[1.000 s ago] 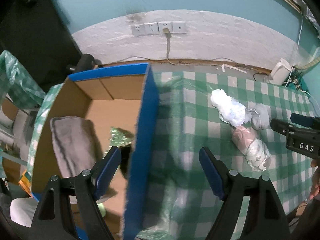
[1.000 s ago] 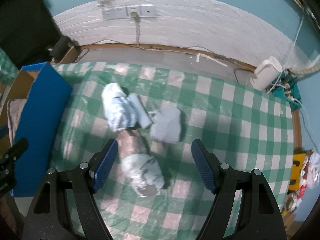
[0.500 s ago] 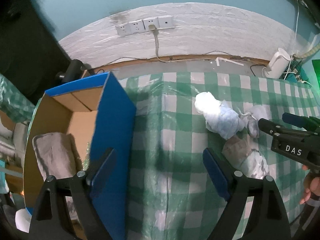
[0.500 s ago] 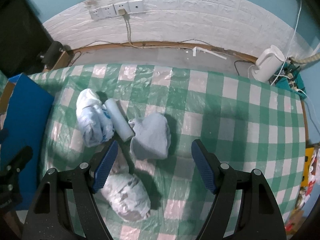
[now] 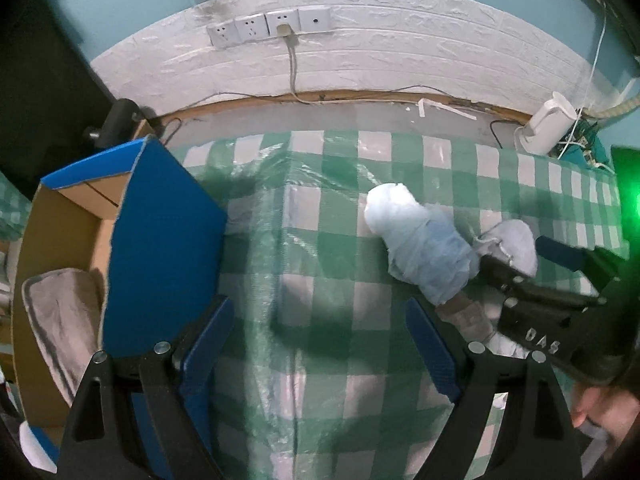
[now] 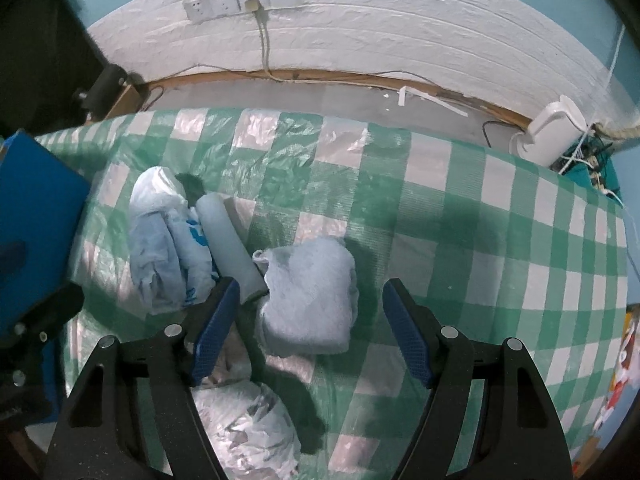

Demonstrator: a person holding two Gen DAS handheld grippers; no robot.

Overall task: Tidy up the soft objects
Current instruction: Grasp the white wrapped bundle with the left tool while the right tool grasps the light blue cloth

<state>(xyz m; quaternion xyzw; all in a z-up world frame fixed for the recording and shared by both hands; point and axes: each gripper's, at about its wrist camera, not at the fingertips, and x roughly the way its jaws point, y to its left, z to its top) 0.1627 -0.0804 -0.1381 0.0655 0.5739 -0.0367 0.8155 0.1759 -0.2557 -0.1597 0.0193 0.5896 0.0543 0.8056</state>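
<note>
Soft bundles lie on the green checked tablecloth (image 6: 480,216). A pale blue fluffy cloth (image 6: 310,298) sits between the open fingers of my right gripper (image 6: 310,334); it also shows in the left wrist view (image 5: 516,242). A white-blue bagged bundle (image 6: 168,244) and a pale roll (image 6: 230,240) lie left of it, a grey-white bagged bundle (image 6: 248,424) below. My left gripper (image 5: 320,354) is open and empty over bare cloth, left of the bagged bundle (image 5: 424,248). A cardboard box with blue flaps (image 5: 160,240) holds a grey towel (image 5: 60,320).
A white wall with sockets (image 5: 272,26) and a cable runs behind the table. A white device (image 6: 554,132) stands at the back right with cables. The right gripper's black body (image 5: 552,320) shows at the right of the left wrist view.
My left gripper has moved from over the box to over the tablecloth, towards the bundles. My right gripper has shifted from the grey-white bundle to around the pale blue fluffy cloth.
</note>
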